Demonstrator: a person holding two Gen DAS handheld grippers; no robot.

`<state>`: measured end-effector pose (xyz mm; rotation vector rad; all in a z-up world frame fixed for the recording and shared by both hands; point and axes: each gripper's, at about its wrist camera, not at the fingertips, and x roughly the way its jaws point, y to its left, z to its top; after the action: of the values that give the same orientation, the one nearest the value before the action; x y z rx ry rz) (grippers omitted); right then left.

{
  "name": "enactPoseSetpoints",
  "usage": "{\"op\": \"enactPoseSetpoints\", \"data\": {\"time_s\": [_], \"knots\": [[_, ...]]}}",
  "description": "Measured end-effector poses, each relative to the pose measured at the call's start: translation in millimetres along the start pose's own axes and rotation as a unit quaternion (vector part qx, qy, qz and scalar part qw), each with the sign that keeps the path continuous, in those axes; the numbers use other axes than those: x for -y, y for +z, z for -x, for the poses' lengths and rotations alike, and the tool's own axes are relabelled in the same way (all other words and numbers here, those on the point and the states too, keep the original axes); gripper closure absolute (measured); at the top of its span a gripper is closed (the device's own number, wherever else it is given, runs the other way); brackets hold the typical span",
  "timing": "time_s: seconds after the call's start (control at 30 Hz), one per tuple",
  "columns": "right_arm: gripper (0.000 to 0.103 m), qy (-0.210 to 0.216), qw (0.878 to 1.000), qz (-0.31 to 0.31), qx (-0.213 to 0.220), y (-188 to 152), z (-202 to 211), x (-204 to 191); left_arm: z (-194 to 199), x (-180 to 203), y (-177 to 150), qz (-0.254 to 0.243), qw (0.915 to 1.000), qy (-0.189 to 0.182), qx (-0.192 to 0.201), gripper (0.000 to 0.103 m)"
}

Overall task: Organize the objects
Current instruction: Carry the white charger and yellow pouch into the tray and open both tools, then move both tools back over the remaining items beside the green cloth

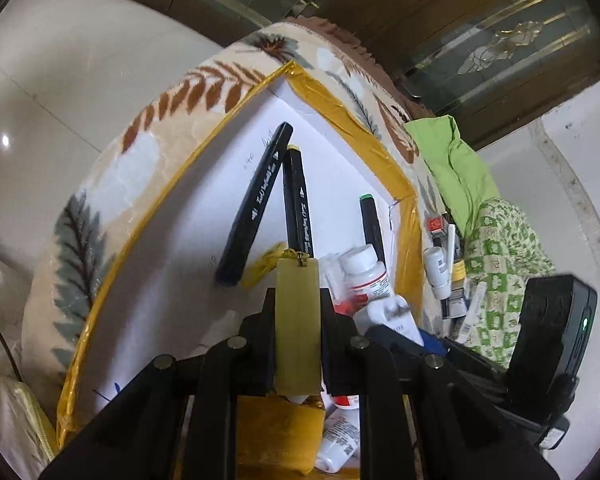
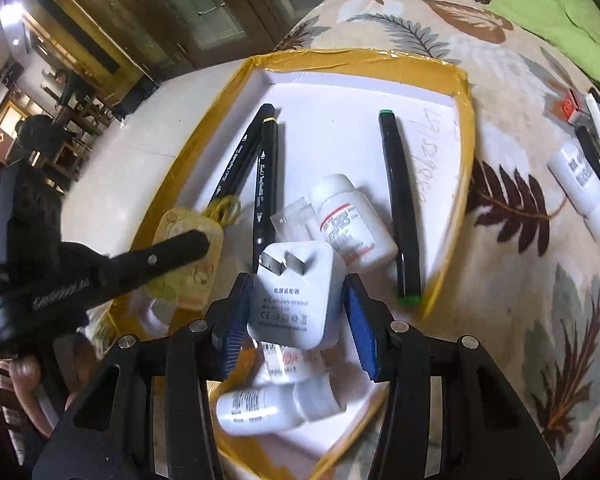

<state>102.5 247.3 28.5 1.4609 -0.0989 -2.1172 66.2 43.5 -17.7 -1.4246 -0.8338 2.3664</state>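
Left gripper clamps a yellow tag, right gripper pinches a white plug adapter, tray of markers beneath both.

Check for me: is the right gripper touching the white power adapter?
Cannot tell. In the right wrist view the power adapter sits between the right gripper pads, but neither contact nor gap shows plainly.

Left gripper covers much of the yellow tag. Charger hides the bottle label beneath; marker print too small to read
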Motion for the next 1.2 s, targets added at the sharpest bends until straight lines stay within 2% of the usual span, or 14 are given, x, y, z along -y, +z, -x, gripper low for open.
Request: {"op": "enactPoseSetpoints", "data": {"time_s": [0.17,0.3,0.4,0.43,0.47,0.5,0.53,0.6,0.73,0.93,1.2], "knots": [[0.057,-0.009,1.0,-0.004,0.001,5,-6,0,-4,10,-4,-0.034,0.999,0.026,0.013,0.086],[0.056,-0.002,1.0,-0.016,0.004,4,-5,1,-6,10,-6,-0.035,0.9987,0.037,0.005,0.084],[0.054,0.01,1.0,-0.019,0.008,-1,-1,3,-6,7,-7,-0.027,0.9988,0.04,-0.002,0.065],[0.053,0.017,1.0,-0.021,0.014,-3,3,4,-2,6,-8,-0.025,0.999,0.038,0.006,0.052],[0.046,0.023,0.999,-0.021,0.02,-5,5,4,4,6,-8,-0.023,0.9988,0.037,0.023,0.033],[0.039,0.029,0.999,-0.02,0.028,-7,9,3,10,6,-9,-0.022,0.9982,0.041,0.039,0.026],[0.037,0.029,0.999,-0.019,0.035,-8,12,2,16,6,-9,-0.021,0.9973,0.044,0.056,0.024],[0.037,0.03,0.998,-0.015,0.044,-10,18,-1,25,5,-10,-0.019,0.9961,0.041,0.076,0.024],[0.037,0.046,0.997,-0.012,0.053,-14,30,-2,25,1,-12,-0.011,0.9969,0.042,0.066,0.024],[0.037,0.076,0.996,-0.017,0.05,-32,45,10,31,16,-21,-0.054,0.993,0.065,0.082,0.024],[0.037,0.072,0.995,-0.021,0.061,-55,72,40,45,37,-37,-0.103,0.9847,0.089,0.109,0.024]]}}
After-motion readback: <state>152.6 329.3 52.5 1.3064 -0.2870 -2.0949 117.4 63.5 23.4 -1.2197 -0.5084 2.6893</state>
